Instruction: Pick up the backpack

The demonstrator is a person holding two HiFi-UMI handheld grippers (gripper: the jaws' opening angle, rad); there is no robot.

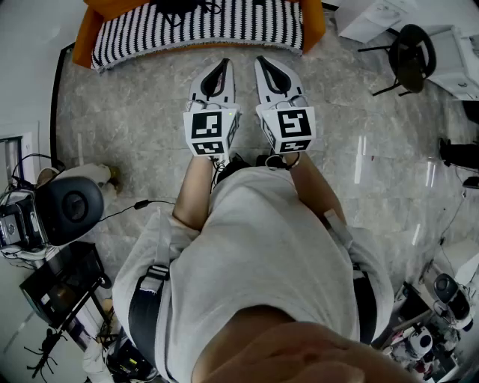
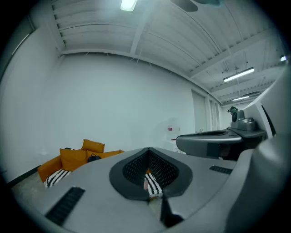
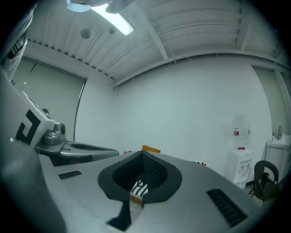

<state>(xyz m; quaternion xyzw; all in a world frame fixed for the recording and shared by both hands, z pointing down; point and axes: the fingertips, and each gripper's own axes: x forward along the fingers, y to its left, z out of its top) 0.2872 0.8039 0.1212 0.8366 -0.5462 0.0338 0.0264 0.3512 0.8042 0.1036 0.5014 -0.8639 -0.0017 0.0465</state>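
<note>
The black backpack (image 1: pixel 179 7) lies on an orange sofa (image 1: pixel 88 36) covered with a black-and-white striped blanket (image 1: pixel 202 28), at the top edge of the head view. Only part of the backpack shows there. My left gripper (image 1: pixel 218 69) and right gripper (image 1: pixel 270 67) are held side by side, level, pointing at the sofa and well short of it. Both are shut with nothing between the jaws. In the left gripper view the backpack (image 2: pixel 93 158) is a small dark shape on the sofa (image 2: pixel 72 159), far beyond the shut jaws (image 2: pixel 149 150). The right gripper view shows its shut jaws (image 3: pixel 142 155).
A marbled floor (image 1: pixel 142 127) lies between me and the sofa. A black chair (image 1: pixel 412 51) stands at the right by a white table (image 1: pixel 456 56). Camera gear and cables (image 1: pixel 63 209) sit at my left. A water dispenser (image 3: pixel 240 166) stands by the far wall.
</note>
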